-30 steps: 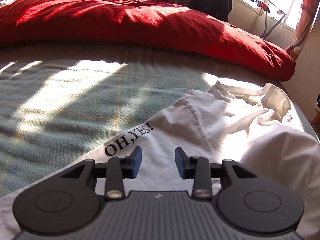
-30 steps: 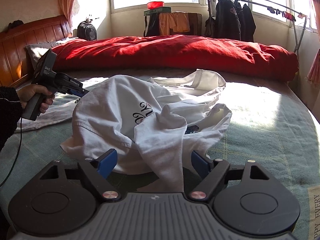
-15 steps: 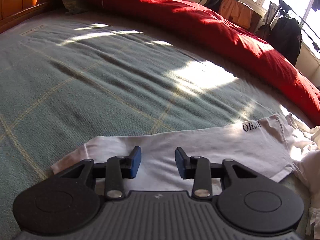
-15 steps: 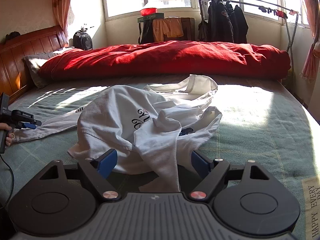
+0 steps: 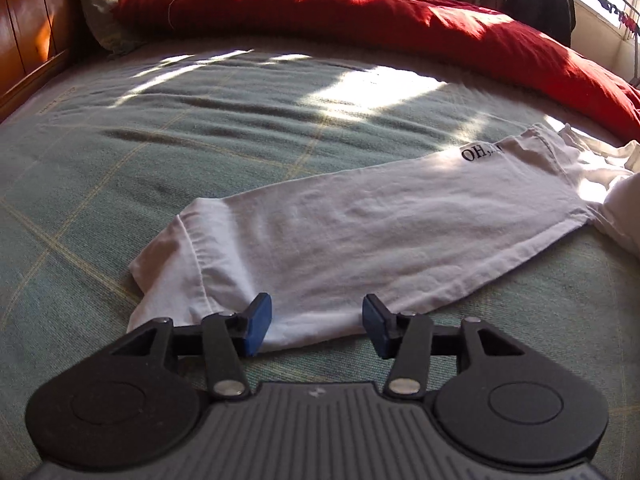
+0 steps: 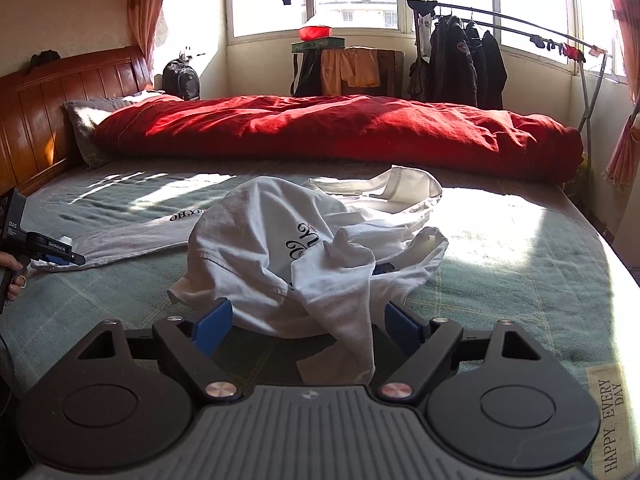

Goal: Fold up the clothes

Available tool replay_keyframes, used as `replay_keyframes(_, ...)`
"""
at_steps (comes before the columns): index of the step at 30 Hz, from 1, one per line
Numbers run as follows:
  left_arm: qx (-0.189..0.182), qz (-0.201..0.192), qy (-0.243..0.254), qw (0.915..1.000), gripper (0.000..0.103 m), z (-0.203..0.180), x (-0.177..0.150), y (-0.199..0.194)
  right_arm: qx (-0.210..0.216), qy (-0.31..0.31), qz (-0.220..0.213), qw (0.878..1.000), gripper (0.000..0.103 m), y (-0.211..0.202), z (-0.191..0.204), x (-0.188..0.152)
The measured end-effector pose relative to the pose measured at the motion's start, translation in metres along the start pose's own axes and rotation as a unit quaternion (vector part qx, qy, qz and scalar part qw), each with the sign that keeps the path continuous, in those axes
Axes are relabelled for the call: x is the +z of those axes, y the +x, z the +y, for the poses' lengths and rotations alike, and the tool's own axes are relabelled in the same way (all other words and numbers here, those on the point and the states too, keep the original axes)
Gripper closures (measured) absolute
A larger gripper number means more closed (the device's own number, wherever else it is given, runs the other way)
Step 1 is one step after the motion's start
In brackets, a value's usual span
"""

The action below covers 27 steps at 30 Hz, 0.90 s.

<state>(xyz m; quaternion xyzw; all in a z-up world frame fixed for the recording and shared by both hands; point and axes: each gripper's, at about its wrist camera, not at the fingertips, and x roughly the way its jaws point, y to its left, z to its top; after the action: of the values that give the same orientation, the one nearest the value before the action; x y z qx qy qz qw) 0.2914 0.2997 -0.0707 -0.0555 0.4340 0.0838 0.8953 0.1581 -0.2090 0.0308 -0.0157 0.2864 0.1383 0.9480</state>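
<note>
A white long-sleeved shirt (image 6: 256, 248) with black print lies crumpled in the middle of the green bed cover (image 6: 500, 264). One sleeve (image 5: 360, 232), marked "OH,", stretches flat to the left. My left gripper (image 5: 316, 328) sits at that sleeve's cuff end with its jaws opening; the cuff edge lies between the blue pads, which do not press on it. It also shows in the right wrist view as the left gripper (image 6: 52, 254), held by a hand (image 6: 12, 276). My right gripper (image 6: 306, 324) is open wide over the shirt's near edge, where a fold of cloth (image 6: 348, 328) hangs between the fingers untouched.
A red duvet (image 6: 320, 128) is rolled along the far side of the bed, with a grey pillow (image 6: 84, 120) and wooden headboard (image 6: 48, 112) at the left. A rack of dark jackets (image 6: 460, 68) stands by the windows behind.
My left gripper has travelled left along the sleeve from the printed part to the cuff end, and its jaws have spread wider. The right gripper has lifted slightly; the shirt pile is unchanged.
</note>
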Motion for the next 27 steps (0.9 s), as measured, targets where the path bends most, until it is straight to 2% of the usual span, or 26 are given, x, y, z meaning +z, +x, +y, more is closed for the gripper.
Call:
replay_keyframes(2,-0.004,-0.007,0.02,0.9998,0.052,-0.013,-0.004,-0.013,-0.008,0.009,0.003,1.0,0.016,0.001,-0.005,-0.002)
replay_keyframes(5,-0.057,-0.022,0.039,0.9974,0.049,-0.039,-0.01,-0.033,-0.015,0.023,0.01,1.0,0.016,0.003,-0.01,-0.006)
replay_keyframes(7,-0.091,-0.032,0.061,0.9934,0.043,-0.065,-0.014,-0.046,-0.013,0.026,0.015,0.999,0.016,0.004,-0.012,-0.009)
replay_keyframes(12,-0.173,-0.051,0.147,0.9725,0.037,-0.138,-0.031,-0.073,-0.012,0.012,0.019,1.0,0.016,0.002,-0.013,-0.015)
replay_keyframes(16,-0.197,-0.056,0.203,0.9575,0.036,-0.189,-0.054,-0.083,-0.007,0.006,0.038,0.999,0.019,0.008,-0.018,-0.024)
replay_keyframes(18,-0.209,-0.051,0.223,0.9508,0.036,-0.21,-0.066,-0.085,-0.007,0.001,0.054,0.999,0.028,0.017,-0.021,-0.029)
replay_keyframes(22,-0.219,-0.036,0.209,0.9523,0.034,-0.238,-0.087,-0.084,0.002,-0.009,0.071,0.997,0.04,0.037,-0.028,-0.039)
replay_keyframes(27,-0.21,-0.04,0.177,0.9608,0.034,-0.26,-0.107,-0.086,0.007,-0.026,0.08,0.996,0.058,0.062,-0.033,-0.04)
